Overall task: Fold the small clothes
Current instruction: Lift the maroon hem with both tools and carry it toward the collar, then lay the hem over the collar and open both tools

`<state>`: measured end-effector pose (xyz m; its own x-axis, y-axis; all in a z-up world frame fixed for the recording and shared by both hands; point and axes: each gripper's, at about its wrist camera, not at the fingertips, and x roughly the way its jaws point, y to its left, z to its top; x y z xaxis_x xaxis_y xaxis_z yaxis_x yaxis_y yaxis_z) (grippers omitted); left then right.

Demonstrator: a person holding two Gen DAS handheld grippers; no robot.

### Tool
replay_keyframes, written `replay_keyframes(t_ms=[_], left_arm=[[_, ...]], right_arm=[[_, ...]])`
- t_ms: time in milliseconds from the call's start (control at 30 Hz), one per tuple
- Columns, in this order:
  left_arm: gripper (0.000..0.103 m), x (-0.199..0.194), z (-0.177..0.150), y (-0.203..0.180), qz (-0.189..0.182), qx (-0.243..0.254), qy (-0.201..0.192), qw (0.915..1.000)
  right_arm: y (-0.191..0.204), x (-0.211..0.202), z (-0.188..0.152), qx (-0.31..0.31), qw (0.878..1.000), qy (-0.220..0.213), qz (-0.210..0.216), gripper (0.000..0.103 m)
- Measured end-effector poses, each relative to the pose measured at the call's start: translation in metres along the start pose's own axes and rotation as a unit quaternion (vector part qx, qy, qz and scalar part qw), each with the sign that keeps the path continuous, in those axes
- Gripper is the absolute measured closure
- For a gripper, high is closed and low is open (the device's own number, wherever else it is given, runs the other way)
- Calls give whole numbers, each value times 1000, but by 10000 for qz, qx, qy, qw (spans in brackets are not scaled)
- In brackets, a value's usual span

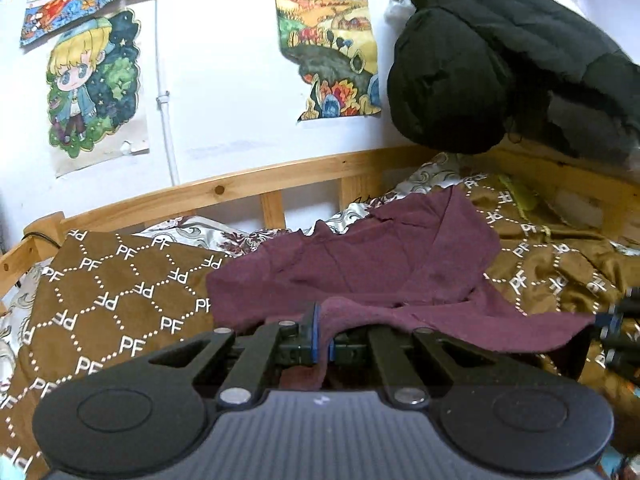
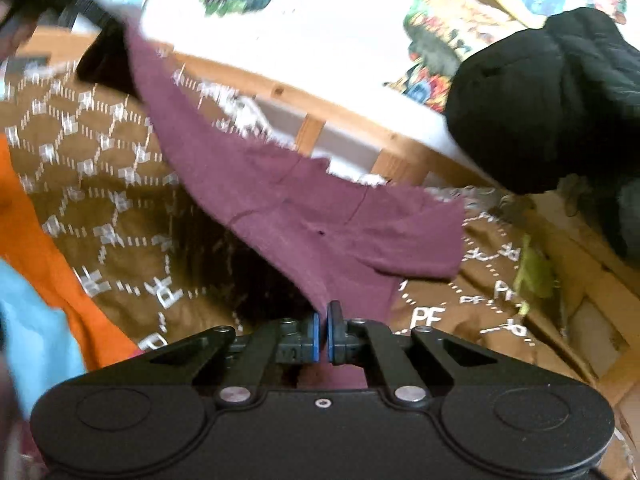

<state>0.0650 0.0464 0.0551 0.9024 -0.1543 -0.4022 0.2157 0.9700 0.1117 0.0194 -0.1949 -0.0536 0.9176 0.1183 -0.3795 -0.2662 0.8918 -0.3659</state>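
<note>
The maroon garment (image 1: 360, 264) is held up by one edge between the two claws, and the rest of it trails onto the brown blanket (image 1: 112, 288) on the bed. In the left wrist view that lifted edge runs from the left claw (image 1: 320, 334) at 6 o'clock out to 3 o'clock, where the right claw's dark fingers show at the frame edge. The left claw is closed on the cloth, its blue pads pinching a fold that drapes over the right-hand finger. In the right wrist view the right claw (image 2: 323, 330) is likewise clamped, with maroon cloth pinched between the pads and hanging below them; from there the garment (image 2: 312, 216) stretches up toward 11 o'clock, where the other claw is a dark blur.

As for progress, no fold looks finished: the piece is still loose and creased, with one flap lying toward 2 o'clock. I judge this to be the lift that comes ahead of a fold or a laying flat. An orange piece (image 2: 48, 240) and a light blue one (image 2: 36, 328) at 8 o'clock in the right view seem unfolded too, so most of the work remains.

Beyond the blanket a wooden bed rail (image 1: 240, 188) crosses at 12 o'clock, a black jacket (image 1: 500, 64) hangs at 2 o'clock, and drawings (image 1: 92, 88) cover the white wall.
</note>
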Motion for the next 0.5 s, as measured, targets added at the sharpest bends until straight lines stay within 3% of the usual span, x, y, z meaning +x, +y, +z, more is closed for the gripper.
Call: replay_keyframes(t_ms=[233,367,500], left_arm=[[99,-65,-18,-2,-244,9,-148,9996],[99,-101,-24,4,-605,-156,-68,9980],[99,-136,-24,7,-832,66,-128,9964]], right_arm=[[-24,-69,26,302,9989,-365,10,101],[-28,-111,34,262,9988,-375,173,101],[-29,-157,39,168,9984,-320,445,101]])
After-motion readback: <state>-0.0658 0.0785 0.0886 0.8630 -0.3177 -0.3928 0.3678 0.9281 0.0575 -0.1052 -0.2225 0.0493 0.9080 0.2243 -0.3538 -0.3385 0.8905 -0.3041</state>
